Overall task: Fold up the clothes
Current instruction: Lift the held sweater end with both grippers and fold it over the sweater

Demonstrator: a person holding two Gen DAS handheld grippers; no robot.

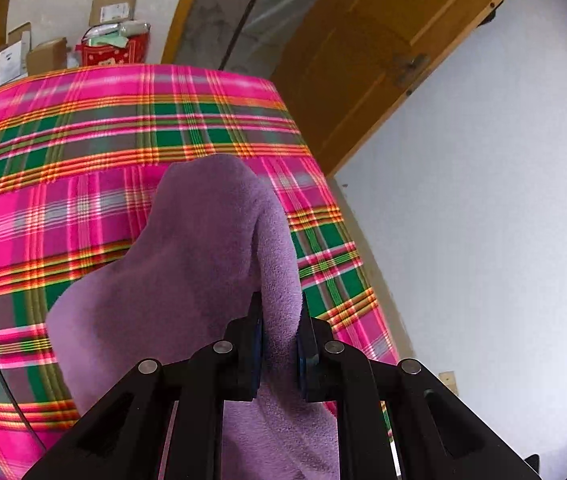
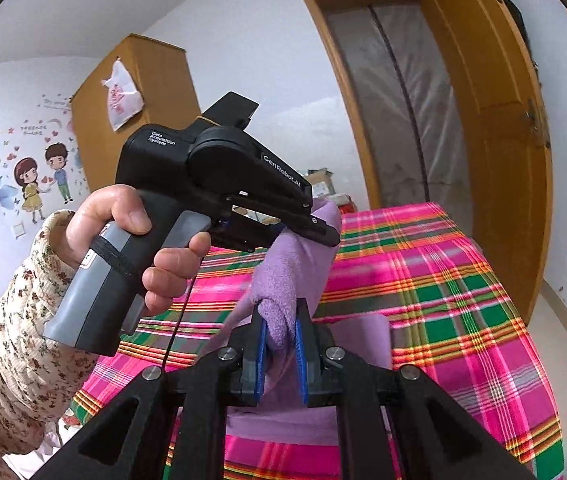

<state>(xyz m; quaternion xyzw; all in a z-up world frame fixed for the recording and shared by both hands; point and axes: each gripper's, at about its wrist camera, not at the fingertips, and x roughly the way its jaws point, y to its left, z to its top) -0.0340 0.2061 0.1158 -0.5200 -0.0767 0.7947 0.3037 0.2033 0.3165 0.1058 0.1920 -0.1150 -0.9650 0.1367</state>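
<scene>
**Purple fleece held up between two grippers over a plaid bed**

A soft purple fleece garment (image 1: 187, 280) hangs lifted above a bed covered in a bright plaid sheet (image 1: 83, 208) of pink, green and orange. The fabric is plush and matte, with a fine nap and no visible print, buttons or seams; which kind of garment it is cannot be told. In the left wrist view it rises in a rounded peak ahead of the fingers and droops in a broad fold to the left, hiding part of the sheet.

The left gripper (image 1: 279, 344) is closed almost fully on a thick rolled edge of the fleece, its blue pads pressing the cloth from both sides. The right gripper (image 2: 281, 344) pinches another bunched fold the same way, jaws narrowed around the fabric.

From the right wrist view, the left gripper's black body (image 2: 219, 184) sits just ahead, its far end buried in the fleece (image 2: 295, 264), so the cloth stretches between the two tools. A hand (image 2: 131, 240) in a floral sleeve (image 2: 11, 320) grips its grey handle.

A wooden door (image 2: 495, 140) stands open beside the bed, and cardboard boxes (image 1: 43, 52) are stacked behind it.
</scene>
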